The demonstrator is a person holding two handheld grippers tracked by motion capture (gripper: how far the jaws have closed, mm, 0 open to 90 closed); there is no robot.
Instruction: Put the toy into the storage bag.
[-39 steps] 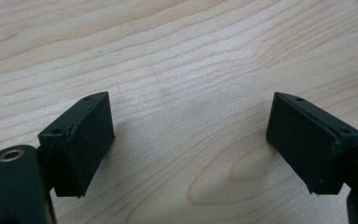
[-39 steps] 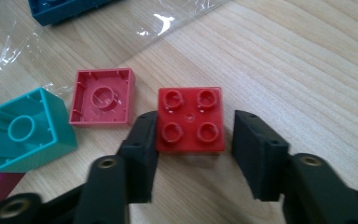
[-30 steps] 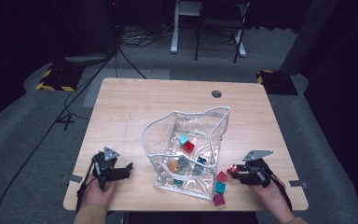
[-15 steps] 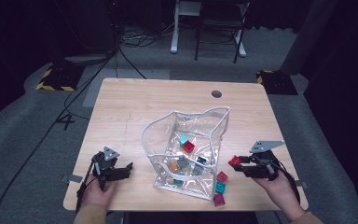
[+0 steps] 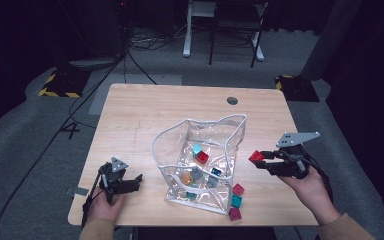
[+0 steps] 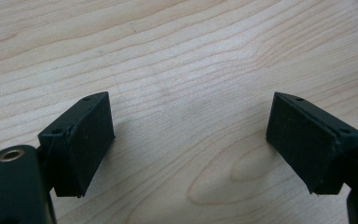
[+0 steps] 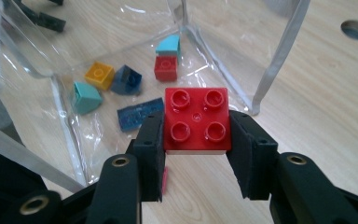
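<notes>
Now your right gripper point(image 5: 261, 161) is clamped on a red four-stud brick point(image 7: 196, 120), one pad pressed to each side of it, studs facing the camera in the right gripper view; in the high view that brick point(image 5: 255, 156) sits at the jaw tips, clear above the wooden table point(image 5: 145, 115) and just beside the right wall of the clear plastic bag point(image 5: 200, 160); your right hand point(image 5: 310, 192) carries the gripper from below and to the right.

Inside the bag, seen through the plastic in the right gripper view, lie a small red brick point(image 7: 166, 68), a light blue brick point(image 7: 169, 45) touching it, an orange brick point(image 7: 99, 75), a dark blue brick point(image 7: 127, 79), a teal brick point(image 7: 85, 97) and a flat blue piece point(image 7: 138, 113); outside the bag, near its front right corner in the high view, three more bricks lie close together: a pink one point(image 5: 238, 189), a teal one point(image 5: 236, 201) and a magenta one point(image 5: 235, 214).

Your left gripper point(image 5: 130, 183) rests low at the table's front left corner, well apart from the bag; its jaws stand wide apart with bare wood between the pads point(image 6: 88, 140); your left hand point(image 5: 102, 205) holds it from behind.
</notes>
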